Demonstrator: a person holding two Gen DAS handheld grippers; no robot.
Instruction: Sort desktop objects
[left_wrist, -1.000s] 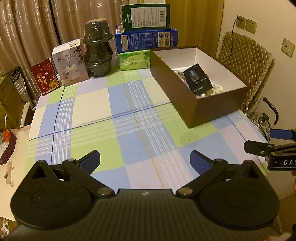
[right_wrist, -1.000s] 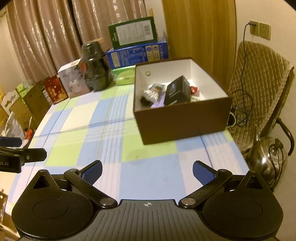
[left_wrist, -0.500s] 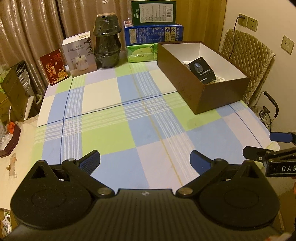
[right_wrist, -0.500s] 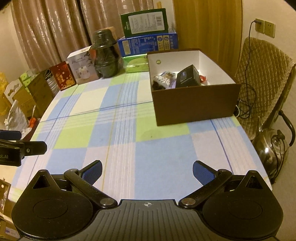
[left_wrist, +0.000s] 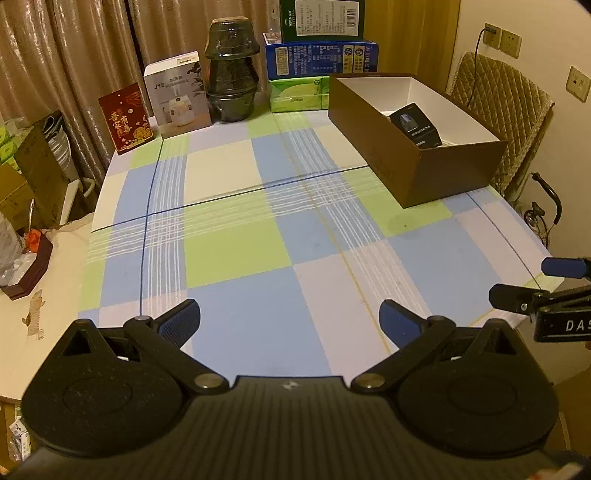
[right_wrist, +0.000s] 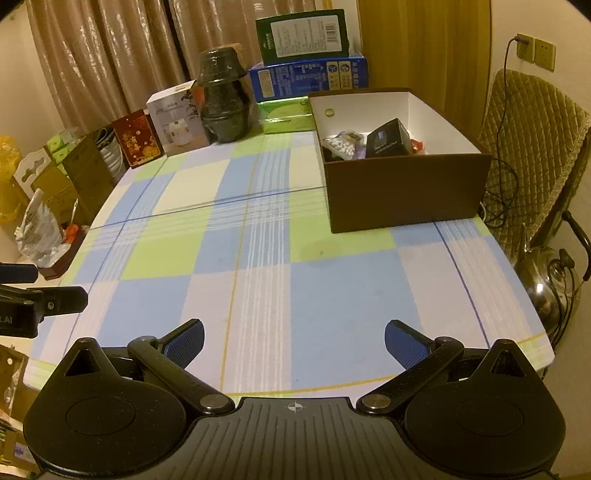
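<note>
A checked cloth covers the table (left_wrist: 236, 254), its whole middle bare from the near edge back to the row of goods along the curtain. At the far right a brown box (right_wrist: 406, 192) sits close to the table's right edge, with a padded chair (right_wrist: 532, 147) just beyond. Inside it lie a black carton (right_wrist: 388, 142), a bag of white beads (right_wrist: 341, 144) and a red scrap, all below the rim. The left gripper (left_wrist: 290, 319) and right gripper (right_wrist: 293, 341) hang over the near edge, side by side and apart, each with its fingers spread wide and nothing between them. Compared with a second ago both have drawn back from the box, so more of the cloth and its near rim now shows. Along the back stand a dark stacked pot (left_wrist: 231, 72), a white carton (left_wrist: 177, 94) marked "J18", a red card (left_wrist: 125, 116) with gold Chinese characters, and stacked blue, green and dark-green boxes. The right gripper's side reads "DAS", cut off at the edge.
</note>
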